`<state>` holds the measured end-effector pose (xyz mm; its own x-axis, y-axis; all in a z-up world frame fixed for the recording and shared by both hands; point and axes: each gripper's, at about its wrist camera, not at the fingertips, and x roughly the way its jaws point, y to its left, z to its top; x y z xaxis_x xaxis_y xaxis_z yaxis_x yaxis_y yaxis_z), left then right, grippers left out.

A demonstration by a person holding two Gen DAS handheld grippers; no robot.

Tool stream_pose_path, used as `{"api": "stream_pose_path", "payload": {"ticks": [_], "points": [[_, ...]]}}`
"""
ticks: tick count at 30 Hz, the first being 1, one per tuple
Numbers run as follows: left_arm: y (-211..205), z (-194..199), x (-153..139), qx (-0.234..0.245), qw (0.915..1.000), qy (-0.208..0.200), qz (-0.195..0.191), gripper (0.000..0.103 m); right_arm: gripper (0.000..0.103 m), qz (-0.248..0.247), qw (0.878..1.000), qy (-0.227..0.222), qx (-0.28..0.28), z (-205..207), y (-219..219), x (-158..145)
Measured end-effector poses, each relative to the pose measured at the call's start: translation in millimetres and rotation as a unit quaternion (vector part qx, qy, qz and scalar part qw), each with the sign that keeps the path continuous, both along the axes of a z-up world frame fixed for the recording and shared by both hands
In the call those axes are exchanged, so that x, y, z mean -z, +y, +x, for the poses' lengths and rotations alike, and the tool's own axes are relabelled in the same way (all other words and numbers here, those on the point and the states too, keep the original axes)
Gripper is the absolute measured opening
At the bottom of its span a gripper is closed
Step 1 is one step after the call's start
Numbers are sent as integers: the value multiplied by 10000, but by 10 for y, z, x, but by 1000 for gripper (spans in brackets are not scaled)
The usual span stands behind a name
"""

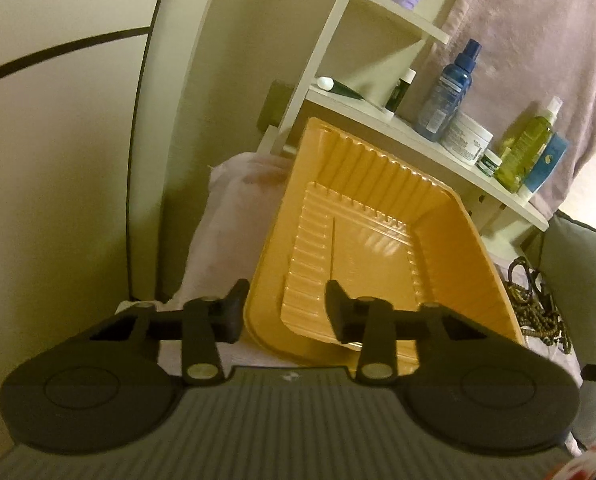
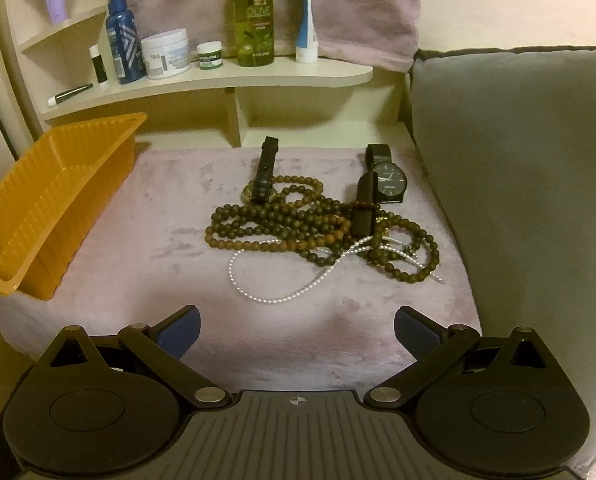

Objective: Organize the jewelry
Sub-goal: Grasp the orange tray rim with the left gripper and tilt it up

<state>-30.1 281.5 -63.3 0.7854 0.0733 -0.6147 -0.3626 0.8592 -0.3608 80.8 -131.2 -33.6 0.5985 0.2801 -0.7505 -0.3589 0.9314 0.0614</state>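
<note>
An orange ribbed plastic tray point(image 1: 377, 240) stands on the pink plush cover, and its outer wall shows at the left of the right wrist view point(image 2: 58, 208). My left gripper point(image 1: 286, 312) straddles the tray's near left corner. Its left finger is outside by the rim, its right finger is inside over the floor, and a gap shows beside the right pad. The jewelry pile holds brown bead strands point(image 2: 290, 220), a pearl strand point(image 2: 282, 300), a black watch point(image 2: 389, 180) and a black band point(image 2: 264, 172). My right gripper point(image 2: 298, 332) hovers open in front of the pile, holding nothing.
A white shelf point(image 2: 218, 76) behind the cover carries bottles, jars and tubes. A grey cushion point(image 2: 517, 180) rises along the right side. A pink towel point(image 2: 337, 8) hangs at the back. Bare pink plush point(image 2: 158, 240) lies between tray and pile.
</note>
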Motion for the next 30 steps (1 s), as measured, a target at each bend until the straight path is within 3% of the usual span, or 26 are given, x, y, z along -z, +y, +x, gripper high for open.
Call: {"api": "stream_pose_path", "payload": {"ticks": [5,9,18,26,28,30], "points": [[19,-5,42,-28,9999,-78,-95,29,103,-4,10000,36,-46,6,49,19],[12,17,35,-25,10000,-49,-67,14,103,-15,10000,56,-46,12,57,37],[-238,8,-229,-134,9979,13,631,8,102,71,9999,40,57,50,-7,92],[-749,78,-521,-231,9861,187,1632,7,102,195,9981,-496,312,195,-226,184],[-882,98,-557,-284,9824,244,1831,7,99,208,9975,-585,347,240,-286,221],[-984,122,-594,-337,9800,290,1937,7,82,230,9972,-613,360,295,-334,267]]}}
